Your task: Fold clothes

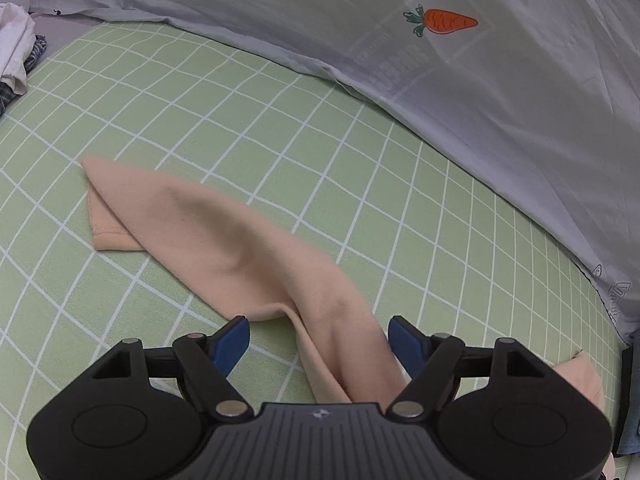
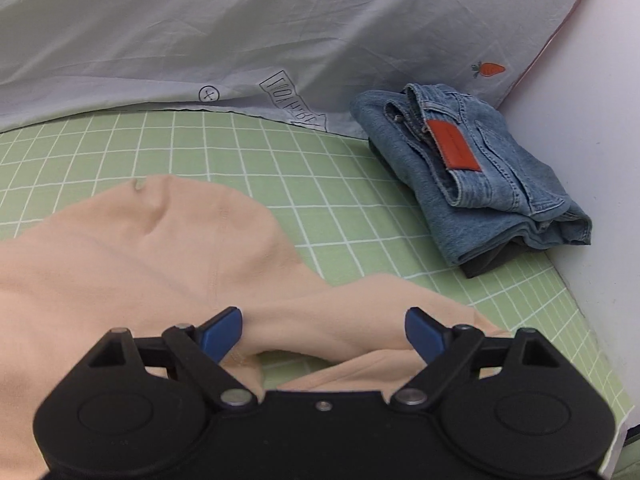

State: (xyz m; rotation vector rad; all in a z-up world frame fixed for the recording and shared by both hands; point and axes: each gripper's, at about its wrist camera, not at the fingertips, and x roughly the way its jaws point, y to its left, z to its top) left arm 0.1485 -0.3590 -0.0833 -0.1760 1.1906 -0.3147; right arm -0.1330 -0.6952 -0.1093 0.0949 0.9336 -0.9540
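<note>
A peach-coloured garment (image 1: 224,224) lies on the green checked sheet (image 1: 200,100). In the left wrist view a long sleeve-like part of it runs from the far left down between my fingers. My left gripper (image 1: 319,344) is open, with the cloth passing between the blue pads (image 1: 230,340) near the right one. In the right wrist view the garment (image 2: 140,248) spreads wide on the left. My right gripper (image 2: 323,334) is open just above a fold of it; the left pad (image 2: 222,334) touches the cloth.
A grey-white quilt with carrot prints (image 1: 440,20) borders the far side in both views (image 2: 200,32). Folded blue jeans (image 2: 472,168) lie on a dark garment at the right, by a white wall (image 2: 600,160). A pile of white and checked clothes (image 1: 14,52) sits at far left.
</note>
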